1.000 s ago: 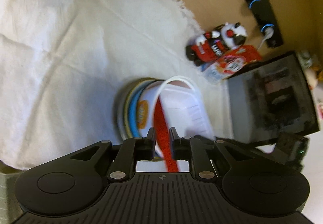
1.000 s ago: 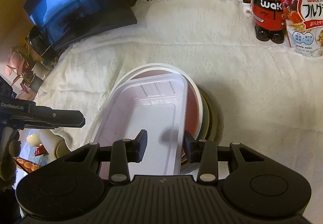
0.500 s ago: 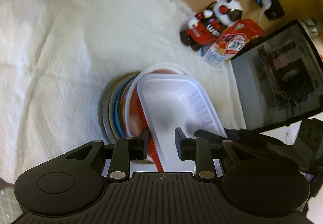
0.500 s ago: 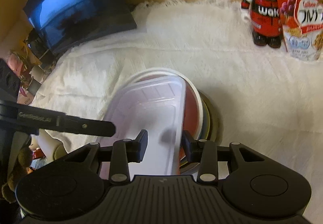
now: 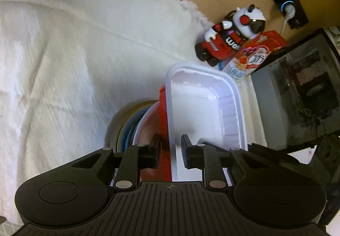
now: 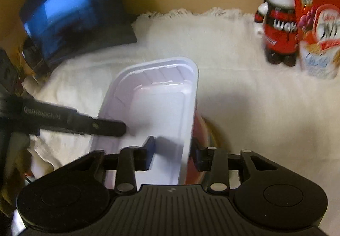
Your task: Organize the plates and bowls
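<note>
Where hidden rightward, plate stack (image 5: 119,127) leftward.

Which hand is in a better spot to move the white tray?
Probably the right. The right gripper straddles only one wall of the white tray. The left gripper, whose jaws have just been closing, has the tray's rim and a red edge between them, above the plates.
</note>
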A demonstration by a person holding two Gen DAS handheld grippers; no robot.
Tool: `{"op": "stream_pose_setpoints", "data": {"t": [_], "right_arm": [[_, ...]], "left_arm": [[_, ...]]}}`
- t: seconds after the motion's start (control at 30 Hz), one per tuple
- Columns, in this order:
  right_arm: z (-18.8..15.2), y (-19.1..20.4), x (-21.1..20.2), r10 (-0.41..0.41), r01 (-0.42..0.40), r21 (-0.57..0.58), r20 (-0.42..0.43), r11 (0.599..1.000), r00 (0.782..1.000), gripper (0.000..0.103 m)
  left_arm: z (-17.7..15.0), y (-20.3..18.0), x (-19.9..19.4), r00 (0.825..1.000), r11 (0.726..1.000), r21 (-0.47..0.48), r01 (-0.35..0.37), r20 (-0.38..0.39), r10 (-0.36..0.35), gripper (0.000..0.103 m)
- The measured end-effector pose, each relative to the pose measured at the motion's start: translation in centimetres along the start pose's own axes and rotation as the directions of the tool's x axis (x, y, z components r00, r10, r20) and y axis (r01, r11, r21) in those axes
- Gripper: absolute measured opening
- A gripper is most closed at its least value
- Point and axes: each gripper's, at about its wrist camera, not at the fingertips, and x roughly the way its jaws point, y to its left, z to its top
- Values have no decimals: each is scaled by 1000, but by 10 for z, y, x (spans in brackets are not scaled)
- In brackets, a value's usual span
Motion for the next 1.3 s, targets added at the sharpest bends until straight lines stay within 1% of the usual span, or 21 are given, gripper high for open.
{"op": "stream_pose_setpoints", "data": {"t": [0.07,0.2,0.3,0.4,0.47,0.57,0.63,0.7,0.87,0.97,1.0,1.07,1.1,1.17,1.3], "right_arm": [[4,0,2,4,-4,8,2,1000,1000,38],[17,-1,13,-21,21,6,0,1000,1000,37],[23,-1,22,-31,31,19,-2,999,1000,37],[27,-7,29,-35,36,37,-10,999,999,38],[30,-11,30,-23,24,57,-16,998,1000,37],[31,-13,24,4,-1,98,-25,995,1000,37],[32,-10,15,11,-11,95,-8,995,1000,37],[33,-7,6,37,-37,98,2,995,999,37],[32,-6,-18,101,-102,116,9,988,995,37],[27,-9,-17,104,-102,118,-7,988,995,37],[25,-10,-13,96,-93,119,-21,988,995,37],[19,-12,-2,65,-58,131,-48,990,997,37],[17,-14,2,52,-44,132,-55,990,997,37],[12,-16,5,27,-20,130,-52,991,998,38],[10,-18,-3,28,-24,124,-35,992,999,38]], "left_arm": [[5,2,5,1000,1000,-3,4,-3,-4,22],[22,7,13,1000,1000,-10,3,5,-3,22],[32,12,23,1000,1000,-20,9,-10,-9,23],[40,22,31,998,998,-50,44,-31,-45,22],[43,25,30,997,996,-69,60,-39,-63,21],[43,21,21,996,996,-62,70,-44,-73,22],[41,15,11,997,997,-47,68,-40,-70,24],[39,10,0,997,997,-42,65,-45,-67,24],[29,4,-18,994,995,-45,87,-67,-90,24],[25,5,-8,994,997,-37,66,-87,-70,23],[24,7,-1,994,998,-47,53,-97,-57,23],[20,10,8,994,999,-38,24,-101,-28,23],[19,10,10,996,1000,-25,9,-91,-11,26],[18,10,7,998,1000,-10,9,-62,-9,25],[18,4,-5,1000,1000,24,-8,-20,9,25]]}}
